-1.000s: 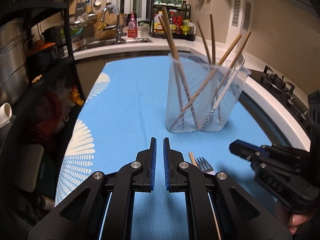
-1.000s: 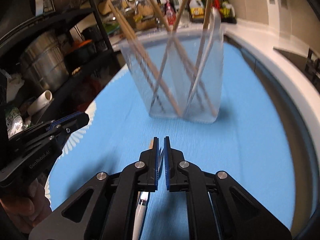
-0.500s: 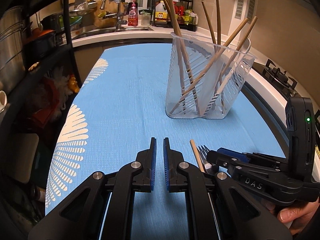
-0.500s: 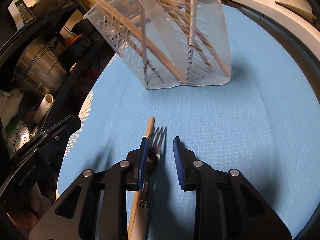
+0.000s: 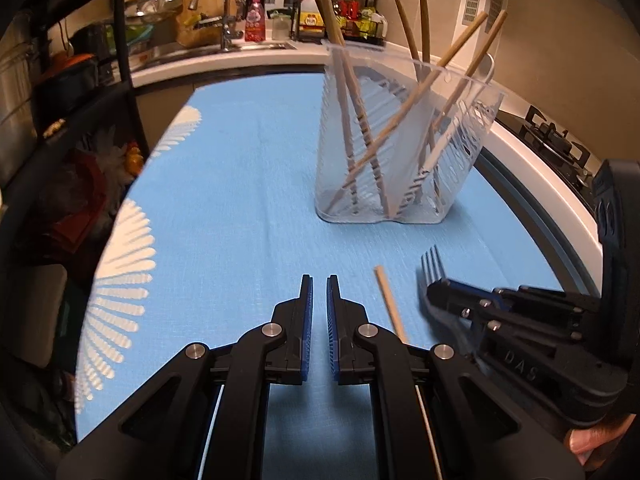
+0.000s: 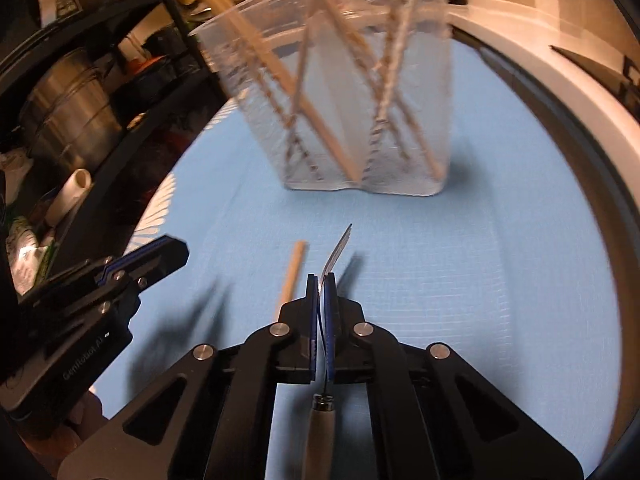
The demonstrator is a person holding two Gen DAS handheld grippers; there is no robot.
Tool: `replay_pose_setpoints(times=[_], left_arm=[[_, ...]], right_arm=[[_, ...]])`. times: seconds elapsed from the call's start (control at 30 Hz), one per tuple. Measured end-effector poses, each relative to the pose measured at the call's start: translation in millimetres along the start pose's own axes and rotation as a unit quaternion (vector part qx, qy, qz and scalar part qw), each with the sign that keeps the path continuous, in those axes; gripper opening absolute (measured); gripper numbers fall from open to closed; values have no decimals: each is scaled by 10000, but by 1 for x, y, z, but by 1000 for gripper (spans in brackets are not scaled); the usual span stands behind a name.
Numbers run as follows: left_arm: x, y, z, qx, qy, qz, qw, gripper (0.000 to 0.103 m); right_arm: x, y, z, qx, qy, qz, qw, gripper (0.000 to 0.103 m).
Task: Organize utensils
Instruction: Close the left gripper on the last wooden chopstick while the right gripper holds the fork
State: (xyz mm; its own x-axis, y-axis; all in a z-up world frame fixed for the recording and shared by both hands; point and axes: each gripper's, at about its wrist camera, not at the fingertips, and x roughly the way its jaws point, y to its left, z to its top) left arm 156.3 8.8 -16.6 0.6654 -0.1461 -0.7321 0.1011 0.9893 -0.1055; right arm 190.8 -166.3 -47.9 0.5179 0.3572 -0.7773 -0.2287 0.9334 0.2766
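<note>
Fingers of the right gripper (image 6: 321, 280): pressed tight on the metal neck of the fork (image 6: 338, 246), with blue pads on both sides of it.
Fork: it sticks out past the fingertips with its prongs forward and edge-on; its pale handle (image 6: 320, 436) hangs back under the gripper. In the left wrist view the prongs (image 5: 432, 266) show above the blue cloth (image 5: 240, 184), just past the black tips of the right gripper (image 5: 444, 294).
Fingers of the left gripper (image 5: 316, 280): nearly together with only a thin gap, and they hold nothing.
Left gripper place: low over the near part of the cloth, on the left of the fork. It shows at the left edge of the right wrist view (image 6: 160, 250).
Wooden chopstick (image 5: 390, 304): it lies flat on the cloth between the two grippers, just beside the fork, with its blunt end pointing at the holder.
Clear plastic utensil holder (image 5: 400, 160): it stands on the cloth near the right edge, well apart from the fork. It has slots in its walls.
Inside the holder: several wooden chopsticks (image 5: 404, 112) lean and cross each other, and a white utensil (image 5: 486, 70) rests against the right wall.
Cloth: light blue with a white fan pattern (image 5: 120, 280) along its left edge.
Behind the cloth: a sink tap (image 5: 226, 12), a red bottle (image 5: 255, 18) and a rack of jars (image 5: 340, 8) on the counter.
Right side: a gas stove (image 5: 556, 140) beyond the counter edge.
</note>
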Motion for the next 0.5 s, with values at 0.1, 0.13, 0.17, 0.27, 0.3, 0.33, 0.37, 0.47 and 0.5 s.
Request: replay_pose_setpoints(times=[0.1, 0.13, 0.17, 0.27, 0.3, 0.33, 0.37, 0.47, 0.5], left_arm=[[11, -6, 0, -52, 180, -214, 9996, 7], [15, -9, -1, -53, 248, -295, 9992, 7], [19, -13, -1, -40, 298, -353, 9989, 8], [27, -25, -3, 87, 397, -401, 9984, 8], [30, -28, -4, 101, 419, -396, 9983, 8], [34, -30, -5, 99, 465, -421, 9980, 9], [38, -33, -6, 111, 517, -432, 9977, 10], [46, -37, -9, 185, 587, -404, 9973, 11], [48, -38, -9, 204, 603, -414, 9971, 12]], right_arm=[[-3, -4, 2, -139, 65, -483, 9987, 3], [-4, -6, 2, -119, 73, -543, 9984, 3], [-4, -9, 2, -106, 105, -611, 9980, 3], [-2, -14, 1, -104, 177, -839, 9963, 3], [1, -16, 0, -88, 234, -907, 9956, 3], [2, -19, -1, -63, 273, -938, 9952, 3], [2, -21, -2, -21, 263, -927, 9953, 3], [0, -25, -3, -29, 247, -962, 9951, 3], [0, -25, -3, -21, 248, -971, 9950, 3]])
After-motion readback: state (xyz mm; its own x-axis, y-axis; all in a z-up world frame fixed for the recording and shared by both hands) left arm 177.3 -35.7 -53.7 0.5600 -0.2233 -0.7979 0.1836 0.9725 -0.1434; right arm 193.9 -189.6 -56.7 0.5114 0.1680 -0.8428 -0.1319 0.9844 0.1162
